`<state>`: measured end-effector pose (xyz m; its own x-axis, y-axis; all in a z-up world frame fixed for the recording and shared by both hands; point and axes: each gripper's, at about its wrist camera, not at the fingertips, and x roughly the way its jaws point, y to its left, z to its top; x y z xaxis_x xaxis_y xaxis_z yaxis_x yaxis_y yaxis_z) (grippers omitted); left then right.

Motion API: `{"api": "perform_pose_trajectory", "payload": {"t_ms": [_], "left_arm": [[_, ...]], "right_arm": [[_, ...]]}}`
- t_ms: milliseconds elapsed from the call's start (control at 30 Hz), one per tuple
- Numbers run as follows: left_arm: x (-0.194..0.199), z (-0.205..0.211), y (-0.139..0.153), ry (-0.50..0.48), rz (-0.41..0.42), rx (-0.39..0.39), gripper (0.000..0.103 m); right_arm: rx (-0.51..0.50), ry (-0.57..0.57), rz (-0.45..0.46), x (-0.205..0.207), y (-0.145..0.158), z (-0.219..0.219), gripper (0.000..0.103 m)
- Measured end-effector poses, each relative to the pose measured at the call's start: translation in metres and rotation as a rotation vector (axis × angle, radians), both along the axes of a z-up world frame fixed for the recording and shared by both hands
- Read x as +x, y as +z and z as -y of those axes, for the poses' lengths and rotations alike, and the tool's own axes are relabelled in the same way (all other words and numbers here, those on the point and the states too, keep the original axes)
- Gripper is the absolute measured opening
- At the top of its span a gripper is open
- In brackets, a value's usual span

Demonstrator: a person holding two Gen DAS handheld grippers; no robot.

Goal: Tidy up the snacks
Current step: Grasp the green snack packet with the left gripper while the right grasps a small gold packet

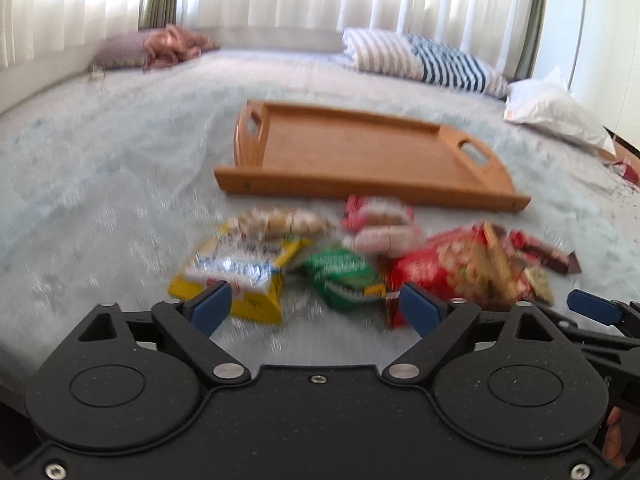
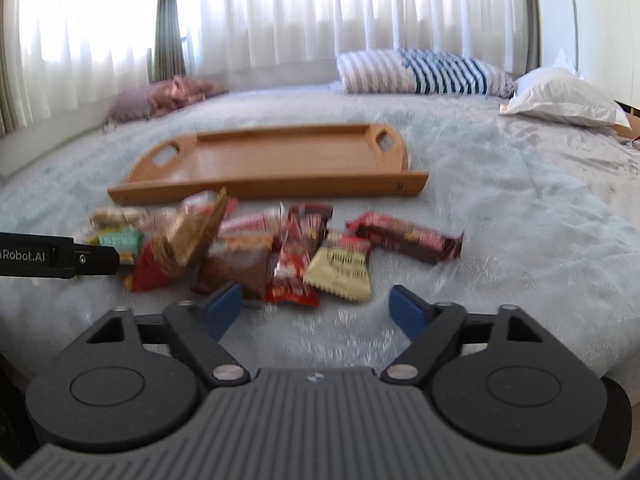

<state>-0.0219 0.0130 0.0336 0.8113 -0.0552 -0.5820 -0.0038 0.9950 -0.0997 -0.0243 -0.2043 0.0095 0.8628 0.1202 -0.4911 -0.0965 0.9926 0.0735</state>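
Both claws, left claw (image 1: 316, 306) and right claw (image 2: 316, 306), stand spread and empty. The snack packets (image 2: 280, 256) are light, crinkly and slippery; pinch each at its sealed edge.

1 tray (image 2: 276, 160), approx 10 snack packs (image 2: 340, 270), 4 pillows (image 2: 424, 72).

Colours as I read them from both wrist feeds. Tray (image 1: 360, 152): warm honey-orange wood, plain. Bedspread (image 1: 100, 160): pale grey-blue with a faint mottled sheen. Snack packets: one yellow with white and blue print (image 1: 240, 276), one green (image 1: 344, 276), one large red (image 1: 452, 272), one cream with dark lettering (image 2: 340, 270), one dark brown and red bar (image 2: 408, 236). Pillows: one navy-and-white striped (image 2: 424, 72), one plain white (image 2: 560, 98), one dusty mauve (image 1: 120, 54). Curtains (image 2: 320, 12) sheer white. My gripper pads (image 2: 224, 306) blue on black frames.
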Motion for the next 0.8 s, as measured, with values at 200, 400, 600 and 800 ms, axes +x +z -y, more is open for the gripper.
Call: {"api": "perform_pose_trajectory", "payload": {"t_ms": [200,400,600,800], "left_arm": [[-0.002,-0.005,0.016,-0.046,0.039,-0.039,0.023],[0.009,0.002,0.006,-0.043,0.001,-0.026,0.023],[0.017,0.010,-0.008,-0.047,-0.033,-0.016,0.040],[0.021,0.020,-0.017,-0.039,-0.010,0.036,0.057]], "right_arm": [[0.080,-0.065,0.030,0.010,0.008,0.015,0.048],[0.086,-0.094,-0.010,0.027,0.001,0.015,0.041],[0.085,-0.089,-0.028,0.034,-0.006,0.010,0.041],[0.049,-0.093,-0.019,0.036,-0.009,0.006,0.045]]}}
